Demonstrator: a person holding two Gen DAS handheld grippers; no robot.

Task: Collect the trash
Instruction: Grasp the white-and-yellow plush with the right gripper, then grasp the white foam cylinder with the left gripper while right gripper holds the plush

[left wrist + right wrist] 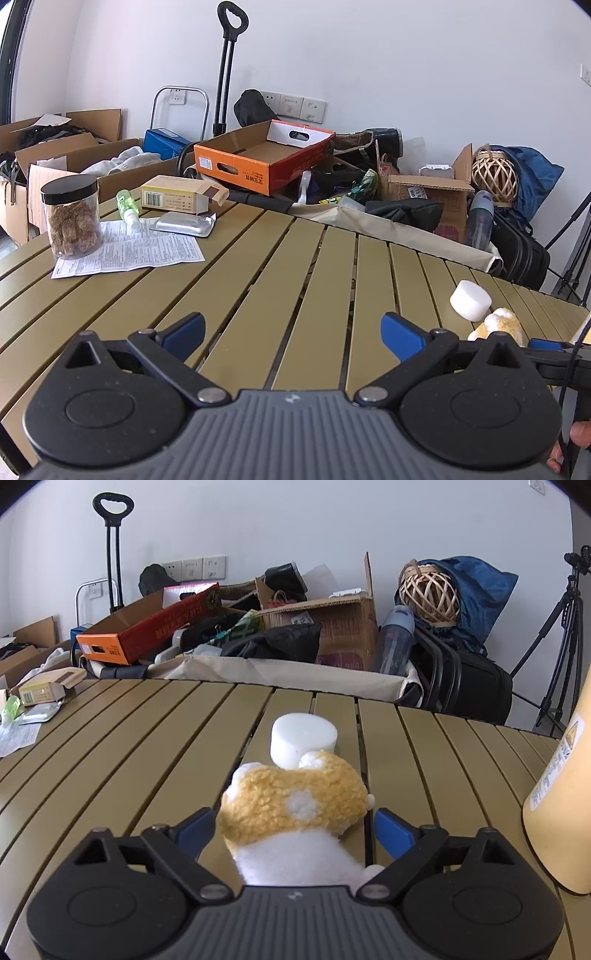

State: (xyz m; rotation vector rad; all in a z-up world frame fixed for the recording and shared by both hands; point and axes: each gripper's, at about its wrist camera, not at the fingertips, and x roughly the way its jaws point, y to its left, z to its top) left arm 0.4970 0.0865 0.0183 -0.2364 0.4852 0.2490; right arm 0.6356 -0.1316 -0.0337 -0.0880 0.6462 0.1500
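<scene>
A yellow and white plush toy [295,805] lies on the slatted table [129,746] between the fingers of my right gripper [295,823]. The jaws stand open around it, with a small gap showing at the right pad [393,830]. Just beyond the toy stands a white foam cylinder [303,740]. In the left wrist view, foam cylinder [471,300] and plush toy [496,325] sit at the right. My left gripper [293,328] hovers open over bare slats with nothing between its fingers. A paper leaflet [129,251], a foil pack [184,223] and an opened cardboard box [181,194] lie far left.
A jar with a black lid [72,218] stands on the leaflet, beside a small green spray bottle [127,205]. A large yellow container [561,805] stands close on the right. Behind the table are a canvas bin [295,675], cardboard boxes and a tripod [561,635].
</scene>
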